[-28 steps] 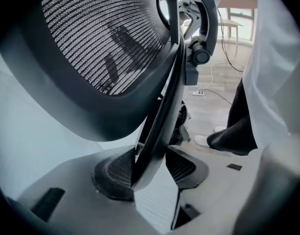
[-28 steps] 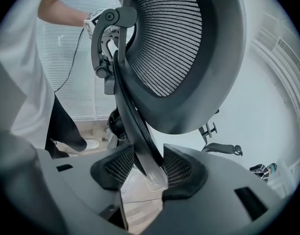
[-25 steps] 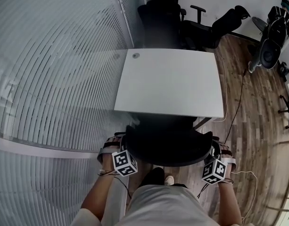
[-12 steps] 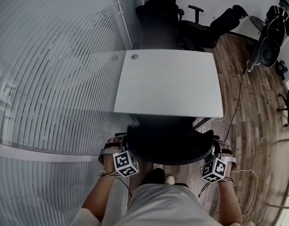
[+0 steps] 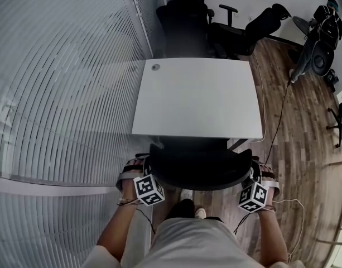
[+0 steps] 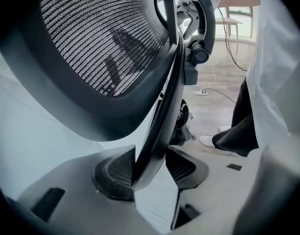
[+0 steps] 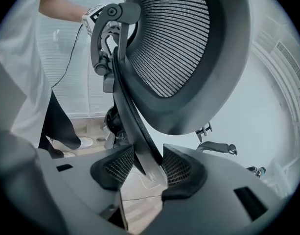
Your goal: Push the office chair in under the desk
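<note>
The black mesh-back office chair (image 5: 200, 163) stands at the near edge of the white desk (image 5: 196, 96), its seat tucked under the top. My left gripper (image 5: 144, 169) is shut on the left rim of the chair back (image 6: 162, 111), the dark frame pinched between its pads. My right gripper (image 5: 254, 177) is shut on the right rim of the chair back (image 7: 140, 136) in the same way. The chair's mesh (image 7: 174, 38) fills the upper part of both gripper views.
A glass wall with blinds (image 5: 59, 94) runs along the left. More black chairs (image 5: 187, 15) stand beyond the desk, and another chair (image 5: 321, 38) at far right. Cables (image 5: 282, 121) trail over the wooden floor. The person's legs and shoes (image 5: 187, 208) stand behind the chair.
The chair and both grippers have moved slightly forward toward the desk, and the chair back now sits closer to the desk's near edge.
</note>
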